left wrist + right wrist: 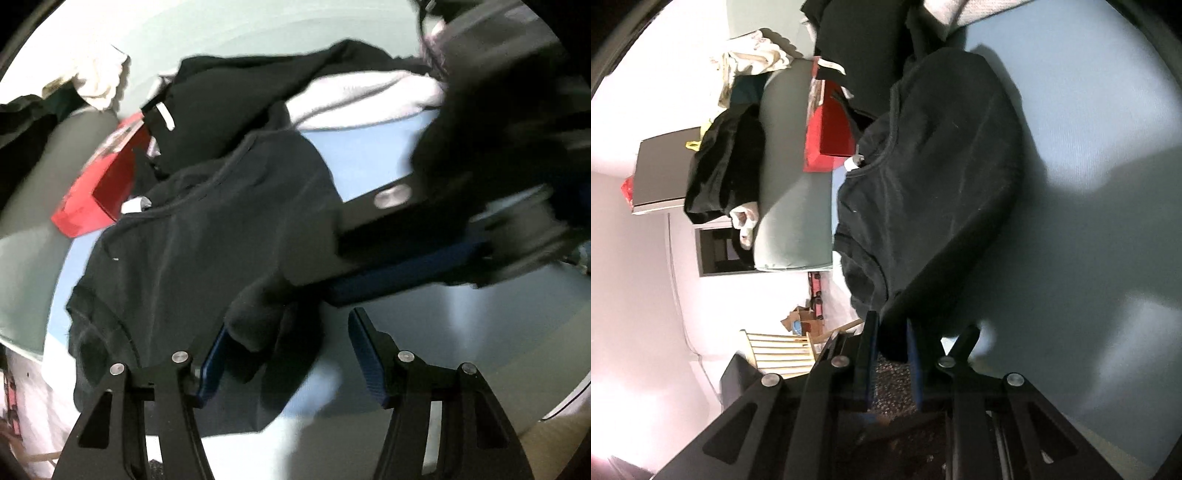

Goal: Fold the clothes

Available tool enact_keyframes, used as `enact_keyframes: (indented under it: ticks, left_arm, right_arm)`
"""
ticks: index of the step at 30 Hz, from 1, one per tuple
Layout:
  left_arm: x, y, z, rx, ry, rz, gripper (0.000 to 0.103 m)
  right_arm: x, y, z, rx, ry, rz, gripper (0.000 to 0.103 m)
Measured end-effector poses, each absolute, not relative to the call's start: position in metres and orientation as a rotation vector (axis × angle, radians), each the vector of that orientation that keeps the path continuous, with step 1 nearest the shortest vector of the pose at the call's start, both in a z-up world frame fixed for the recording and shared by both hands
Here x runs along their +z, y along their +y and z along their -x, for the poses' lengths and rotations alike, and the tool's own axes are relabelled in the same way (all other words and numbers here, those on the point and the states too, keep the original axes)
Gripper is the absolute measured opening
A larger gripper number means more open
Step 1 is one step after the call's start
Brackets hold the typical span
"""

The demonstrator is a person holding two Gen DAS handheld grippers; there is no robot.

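A dark grey shirt (207,236) lies spread on the light blue bed sheet (369,166). In the left wrist view my left gripper (288,325) hangs open over the shirt's near edge. A loose fold of the cloth rests against its left blue pad (212,365), and bare sheet shows by the right pad. My right gripper (332,258) reaches in from the right and pinches the shirt's edge. In the right wrist view the right gripper (891,325) is shut, with the dark shirt (934,177) bunched between its blue pads.
A red box (96,192) sits beyond the shirt beside a grey-green cushion (790,166). Black clothes (240,103) and a white garment (369,96) are piled at the back. A wooden slatted rail (779,350) and cardboard boxes stand on the floor.
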State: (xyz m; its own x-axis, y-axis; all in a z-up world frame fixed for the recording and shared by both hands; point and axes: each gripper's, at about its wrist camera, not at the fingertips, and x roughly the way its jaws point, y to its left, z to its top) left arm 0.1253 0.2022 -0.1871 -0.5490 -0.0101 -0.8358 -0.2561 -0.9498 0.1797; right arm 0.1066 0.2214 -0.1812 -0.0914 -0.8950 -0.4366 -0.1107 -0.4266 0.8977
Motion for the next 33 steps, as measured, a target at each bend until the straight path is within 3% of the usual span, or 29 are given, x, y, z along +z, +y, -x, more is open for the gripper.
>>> enact_keyframes:
  ticks: [1, 2, 3, 4, 5, 10, 13, 17, 18, 19, 22, 28, 33]
  left_arm:
    - [-0.191, 0.201, -0.121, 2.573, 0.383, 1.434, 0.046]
    - [-0.195, 0.199, -0.117, 2.533, 0.339, 1.457, 0.027]
    - [-0.198, 0.196, -0.114, 2.516, 0.3, 1.479, 0.021]
    - [-0.197, 0.19, -0.112, 2.511, 0.243, 1.487, 0.018]
    - [-0.196, 0.184, -0.111, 2.506, 0.184, 1.493, 0.015]
    - [-0.181, 0.137, -0.107, 2.431, -0.346, 1.488, 0.013]
    - [-0.175, 0.116, -0.111, 2.396, -0.545, 1.463, 0.013]
    - [-0.171, 0.107, -0.119, 2.381, -0.643, 1.437, 0.013]
    - [-0.172, 0.105, -0.119, 2.383, -0.652, 1.433, 0.013]
    - [-0.171, 0.104, -0.12, 2.389, -0.656, 1.427, 0.013]
    - [-0.162, 0.102, -0.124, 2.404, -0.659, 1.402, 0.013]
    - [-0.151, 0.126, -0.141, 2.293, -0.699, 1.352, 0.013]
    - [-0.147, 0.188, -0.158, 2.078, -0.591, 1.334, 0.013]
  right_arm:
    - [-0.178, 0.226, -0.108, -1.579, -1.122, -1.537, 0.016]
    - [-0.176, 0.23, -0.106, -1.58, -1.129, -1.523, 0.022]
    - [-0.174, 0.235, -0.106, -1.587, -1.134, -1.51, 0.029]
    - [-0.172, 0.243, -0.105, -1.624, -1.129, -1.507, 0.05]
    - [-0.17, 0.253, -0.103, -1.694, -1.115, -1.519, 0.06]
    - [-0.186, 0.275, -0.078, -1.825, -1.074, -1.597, 0.071]
    - [-0.196, 0.267, -0.053, -1.851, -1.046, -1.617, 0.072]
    - [-0.201, 0.244, -0.015, -1.914, -1.005, -1.562, 0.074]
    - [-0.203, 0.238, -0.007, -1.931, -0.989, -1.56, 0.073]
    - [-0.204, 0.233, -0.001, -1.955, -0.978, -1.56, 0.064]
    - [-0.208, 0.224, 0.007, -1.986, -0.926, -1.587, 0.02]
    - [-0.172, 0.272, -0.032, -2.087, -0.992, -1.465, 0.01]
    - [-0.144, 0.325, -0.083, -2.223, -1.021, -1.425, 0.009]
